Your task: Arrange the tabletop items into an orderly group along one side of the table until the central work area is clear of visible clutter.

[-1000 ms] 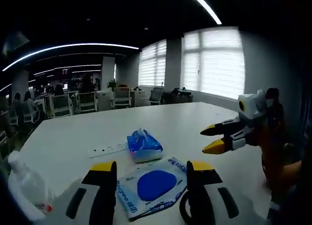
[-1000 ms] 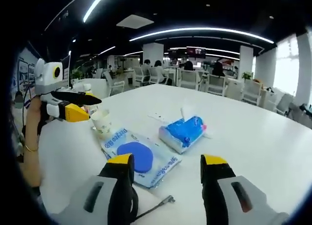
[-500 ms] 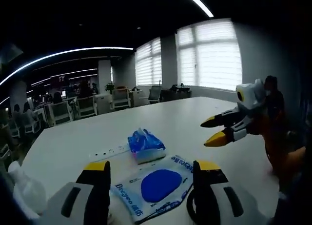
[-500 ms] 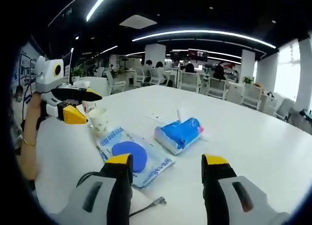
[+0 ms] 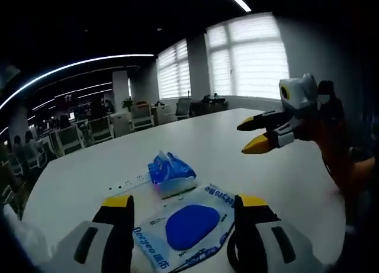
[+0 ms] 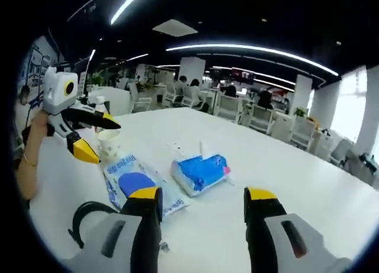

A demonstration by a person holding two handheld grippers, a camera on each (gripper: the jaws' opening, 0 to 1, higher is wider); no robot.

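While both jaws gape empty | crinkly blue tissue pack (image 5: 171, 173) | flat glossy pouch (image 5: 188, 228)

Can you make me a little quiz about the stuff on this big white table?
1. True or false: the blue tissue pack lies on the white table.
2. What stands beside the flat packet with the blue oval, near the left gripper?
A. a paper cup
B. a red bowl
C. a book
3. Fill in: both the left gripper and the right gripper have their jaws ____.

Key: 1 true. 2 A, the paper cup. 3 open.
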